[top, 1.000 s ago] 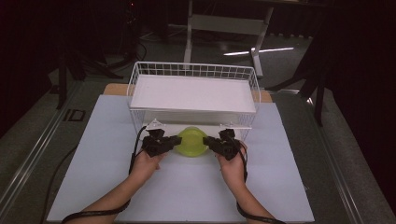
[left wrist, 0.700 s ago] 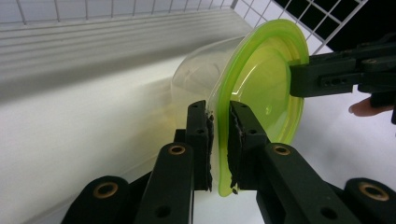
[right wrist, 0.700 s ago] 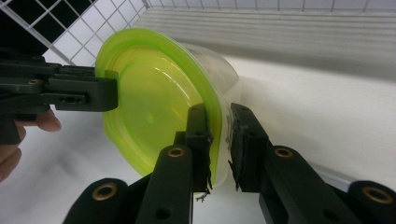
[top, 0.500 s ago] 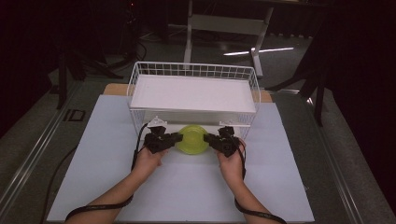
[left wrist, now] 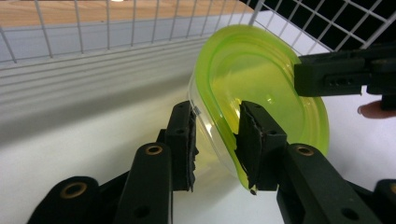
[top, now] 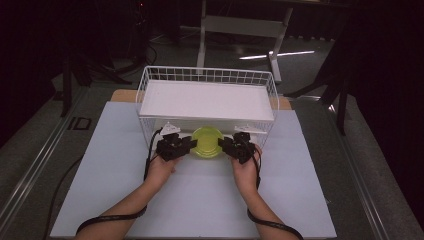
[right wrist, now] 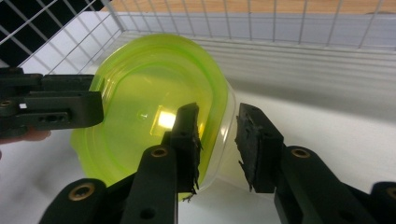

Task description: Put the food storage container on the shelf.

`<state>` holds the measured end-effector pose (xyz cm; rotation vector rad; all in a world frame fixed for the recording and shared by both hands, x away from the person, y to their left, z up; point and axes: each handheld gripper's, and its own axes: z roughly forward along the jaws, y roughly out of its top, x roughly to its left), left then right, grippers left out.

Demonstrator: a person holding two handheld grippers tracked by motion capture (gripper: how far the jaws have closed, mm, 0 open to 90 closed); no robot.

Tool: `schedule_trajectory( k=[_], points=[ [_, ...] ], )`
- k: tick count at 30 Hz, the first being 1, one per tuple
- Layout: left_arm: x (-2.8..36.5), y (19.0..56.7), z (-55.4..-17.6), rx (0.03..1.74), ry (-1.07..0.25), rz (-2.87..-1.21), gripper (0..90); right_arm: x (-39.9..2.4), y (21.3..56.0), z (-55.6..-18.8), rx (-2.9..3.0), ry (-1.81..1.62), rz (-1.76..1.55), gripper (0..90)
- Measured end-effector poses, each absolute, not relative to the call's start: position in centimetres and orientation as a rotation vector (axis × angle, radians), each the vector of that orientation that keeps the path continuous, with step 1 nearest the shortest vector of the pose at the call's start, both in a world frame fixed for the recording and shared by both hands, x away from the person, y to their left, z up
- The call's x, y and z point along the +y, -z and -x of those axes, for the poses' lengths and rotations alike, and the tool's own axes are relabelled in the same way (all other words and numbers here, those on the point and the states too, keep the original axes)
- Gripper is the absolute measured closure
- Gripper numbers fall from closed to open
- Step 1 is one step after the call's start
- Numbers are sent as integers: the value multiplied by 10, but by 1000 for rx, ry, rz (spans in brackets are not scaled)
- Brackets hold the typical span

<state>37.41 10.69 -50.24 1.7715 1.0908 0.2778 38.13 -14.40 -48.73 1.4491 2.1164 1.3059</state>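
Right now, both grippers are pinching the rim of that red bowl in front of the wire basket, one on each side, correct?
Not quite: the bowl is yellow-green, not red, as the left gripper view shows. The rest stands: the left gripper and right gripper each pinch its rim on opposite sides, by the wire basket.

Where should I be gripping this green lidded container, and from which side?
Grip the green container by its rim, from its two opposite sides. The lid's lip overhangs the clear wall, so one jaw fits over the lid and one outside the wall. The left hand-held gripper and right hand-held gripper already straddle the rim this way.
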Motion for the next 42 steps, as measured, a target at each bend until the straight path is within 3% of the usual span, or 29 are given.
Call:
schedule_trajectory(
  k=[12,25,34,40,42],
  points=[
    [107,503,-380,1091,-315,-1747,540,-139,486,-383,2093,-1302,-1396,590],
    [120,504,-370,1112,-294,-1689,468,-133,478,-364,2109,-1363,-1340,570],
    [131,509,-353,1111,-267,-1648,371,-129,487,-354,2120,-1369,-1341,590],
    [135,511,-335,1032,-260,-1662,256,-126,499,-347,2152,-1345,-1326,632],
    [135,512,-329,1021,-296,-1664,152,-125,502,-347,2168,-1335,-1331,657]
  ],
)
